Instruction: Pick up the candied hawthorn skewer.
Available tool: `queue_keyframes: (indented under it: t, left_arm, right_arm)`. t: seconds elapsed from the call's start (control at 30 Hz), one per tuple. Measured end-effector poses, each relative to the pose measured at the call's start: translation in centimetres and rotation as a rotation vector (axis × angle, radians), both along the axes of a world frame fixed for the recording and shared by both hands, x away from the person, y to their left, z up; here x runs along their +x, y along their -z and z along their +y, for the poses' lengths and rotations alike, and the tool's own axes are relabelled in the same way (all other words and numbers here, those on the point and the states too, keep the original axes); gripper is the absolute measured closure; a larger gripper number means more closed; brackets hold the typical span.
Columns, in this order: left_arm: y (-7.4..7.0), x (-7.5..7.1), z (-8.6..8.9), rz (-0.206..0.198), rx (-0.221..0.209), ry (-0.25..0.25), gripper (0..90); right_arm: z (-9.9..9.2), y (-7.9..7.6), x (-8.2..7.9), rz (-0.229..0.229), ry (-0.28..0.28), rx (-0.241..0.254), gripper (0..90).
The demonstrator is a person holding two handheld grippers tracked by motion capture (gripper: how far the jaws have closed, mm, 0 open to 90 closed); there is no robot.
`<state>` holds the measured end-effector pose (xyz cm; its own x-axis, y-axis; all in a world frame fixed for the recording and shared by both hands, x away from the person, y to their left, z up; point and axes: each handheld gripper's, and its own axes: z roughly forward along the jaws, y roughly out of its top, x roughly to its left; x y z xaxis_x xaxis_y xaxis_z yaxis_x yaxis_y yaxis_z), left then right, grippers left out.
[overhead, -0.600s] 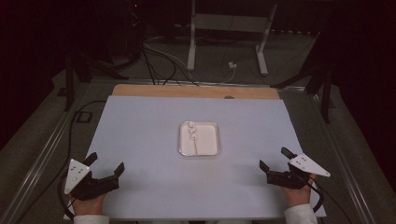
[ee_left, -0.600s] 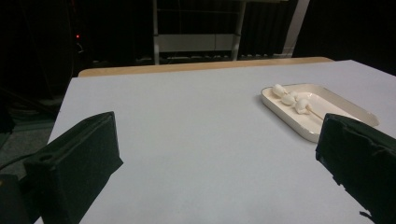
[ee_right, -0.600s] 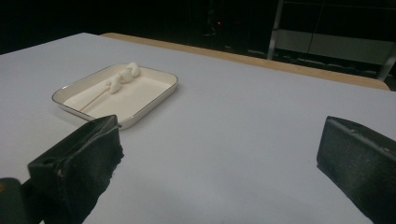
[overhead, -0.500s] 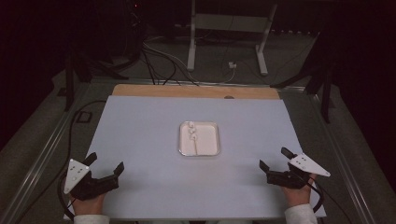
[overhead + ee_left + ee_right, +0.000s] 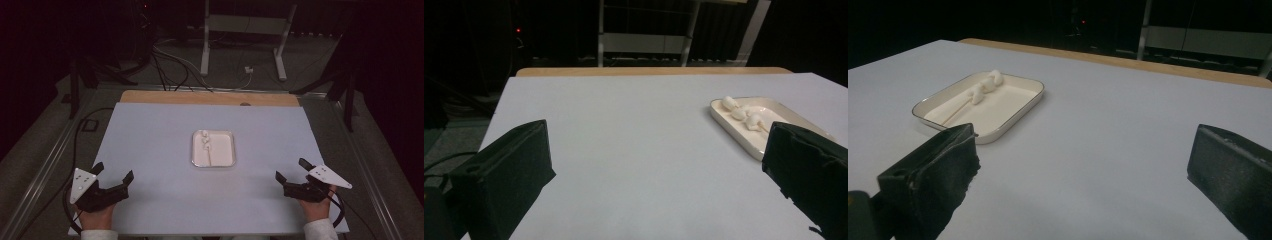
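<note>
Both grippers sat wide open and empty: left gripper [image 5: 113, 178] at the near left corner of the white table [image 5: 150, 130], right gripper [image 5: 292, 171] at the near right. Between them, well apart from both, the marshmallow skewer [image 5: 206, 146] lay in the white tray [image 5: 227, 159].

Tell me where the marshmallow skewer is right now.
In the high view, the marshmallow skewer lies in the left half of the white tray at the middle of the table, well ahead of both grippers and touched by neither.

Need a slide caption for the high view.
Both open grippers, left and right, rest near a skewer on a tray.
</note>
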<state>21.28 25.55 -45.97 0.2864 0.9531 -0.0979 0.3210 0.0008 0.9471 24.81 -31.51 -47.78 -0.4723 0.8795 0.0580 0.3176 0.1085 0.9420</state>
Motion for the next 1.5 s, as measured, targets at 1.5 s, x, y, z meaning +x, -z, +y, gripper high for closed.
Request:
queue_keyframes:
  t: [1.5]
  left_arm:
    - [-1.3, 9.3, -11.1, 0.164, -0.022, 0.141, 0.7]
  right_arm:
    - [0.1, 0.2, -0.1, 0.015, 0.008, -0.027, 0.0]
